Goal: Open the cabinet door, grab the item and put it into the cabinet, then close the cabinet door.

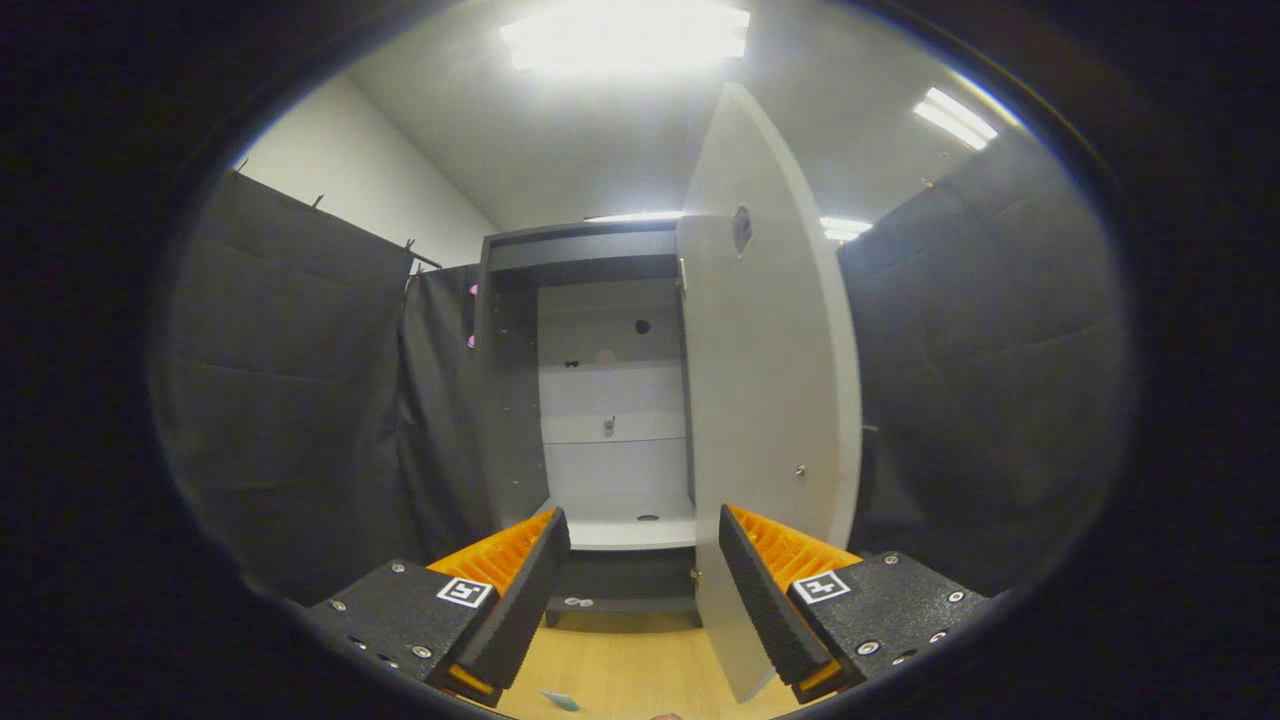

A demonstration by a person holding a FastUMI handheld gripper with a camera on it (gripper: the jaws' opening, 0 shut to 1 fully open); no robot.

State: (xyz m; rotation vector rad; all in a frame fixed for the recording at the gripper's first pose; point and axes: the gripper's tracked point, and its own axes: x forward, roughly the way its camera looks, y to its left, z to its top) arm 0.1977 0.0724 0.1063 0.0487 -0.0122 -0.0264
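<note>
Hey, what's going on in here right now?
A person is holding a gripper facing a tall cabinet. Its door is swung open just beyond the right finger. The fingers are apart and hold nothing. A small item lies on the floor below them, so nothing is loaded yet.

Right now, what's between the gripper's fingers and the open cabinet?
In the gripper view, bare wooden floor lies between the open, empty gripper and the cabinet; its door stands open.
</note>
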